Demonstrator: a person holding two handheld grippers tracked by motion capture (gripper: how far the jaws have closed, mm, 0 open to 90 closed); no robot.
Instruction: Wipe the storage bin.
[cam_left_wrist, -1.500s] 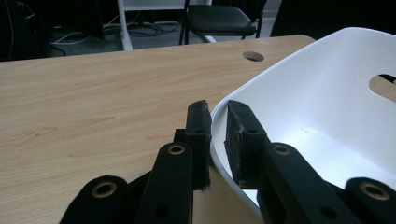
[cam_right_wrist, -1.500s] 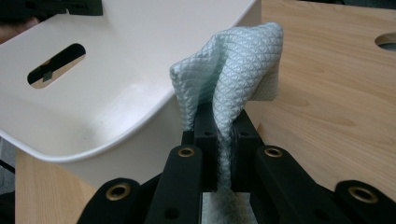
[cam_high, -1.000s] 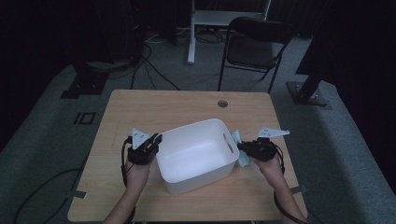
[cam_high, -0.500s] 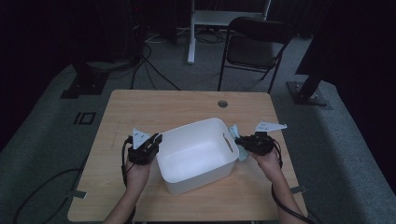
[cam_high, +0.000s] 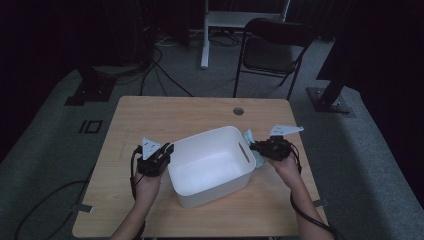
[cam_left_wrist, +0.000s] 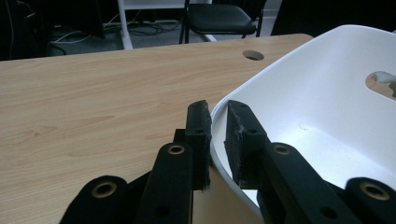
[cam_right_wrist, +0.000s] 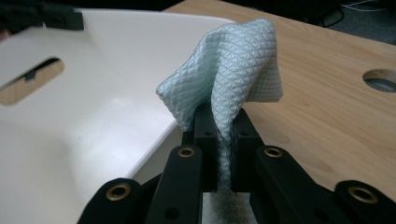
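The right tongs (cam_right_wrist: 223, 140) are shut tight on a light blue cloth (cam_right_wrist: 229, 70). The cloth sticks up out of the black jaws in a soft fold. It is held just beside the right wall of the white tub (cam_high: 210, 165), near the slot handle (cam_high: 244, 151) in that wall. The left tongs (cam_left_wrist: 217, 140) pinch the tub's left wall, one jaw outside the rim and one jaw inside. So the left tongs hold the tub in place while the right tongs carry the cloth.

The job looks like wiping the tub with the cloth. I think it is at an early or middle step. The tub is gripped and the cloth is picked up, so those parts are done. The cloth does not seem to be inside the tub right now; it is at the outer side of the wall, and I cannot tell if it touches. The wiping of the inside looks like it is left to do. The inside of the tub looks white and bare.

The tub sits near the middle of the surface (cam_high: 150, 120), a bit toward the near edge. The surface is pale wood with a round hole (cam_high: 238, 110) near its far edge. Past the far edge stand a black folding chair (cam_high: 272, 50) and a white stand (cam_high: 205, 35) on a grey carpet floor (cam_high: 60, 135). Black cables (cam_high: 160, 75) lie on the floor. The room behind is very dark.
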